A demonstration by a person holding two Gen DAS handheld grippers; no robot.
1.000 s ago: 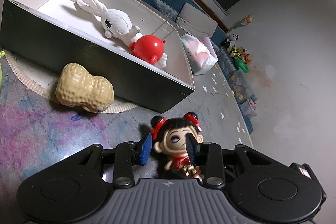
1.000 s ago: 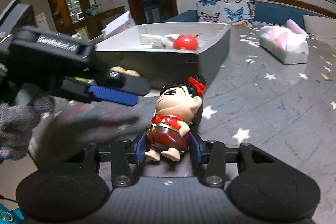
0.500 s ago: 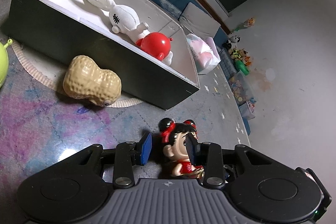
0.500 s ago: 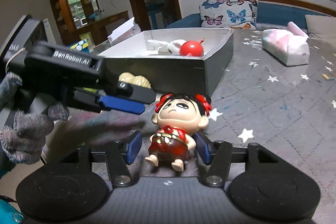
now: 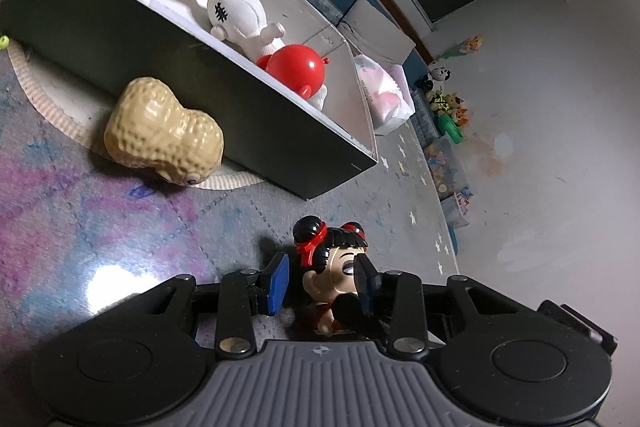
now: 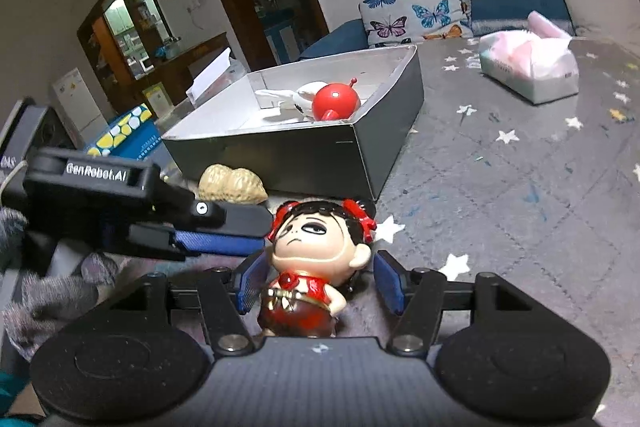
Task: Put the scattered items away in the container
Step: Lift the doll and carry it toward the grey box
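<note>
A doll [image 6: 316, 259] with black hair, red bows and a red outfit lies on the grey mat between the spread pads of my right gripper [image 6: 320, 287], which is open around its body. My left gripper [image 5: 322, 283] is also open, its pads on either side of the doll's head [image 5: 336, 267]; the left gripper [image 6: 224, 231] shows from the side in the right wrist view. The dark box [image 5: 280, 131] with white inside holds a white rabbit plush [image 5: 236, 11] and a red ball toy [image 5: 296, 69]. A tan peanut toy [image 5: 164, 135] lies against the box's front wall.
A pink-and-white tissue pack [image 6: 528, 71] lies on the mat to the right of the box. A butterfly cushion [image 6: 416, 11] sits behind it. A round woven mat [image 5: 48, 107] lies under the box. Small toys [image 5: 444, 103] line the far wall. A blue-and-yellow box [image 6: 124, 135] stands at left.
My right gripper has opened off the doll's body. The doll has turned from tilted sideways to facing my right camera. My left gripper has moved closer to the doll's head.
</note>
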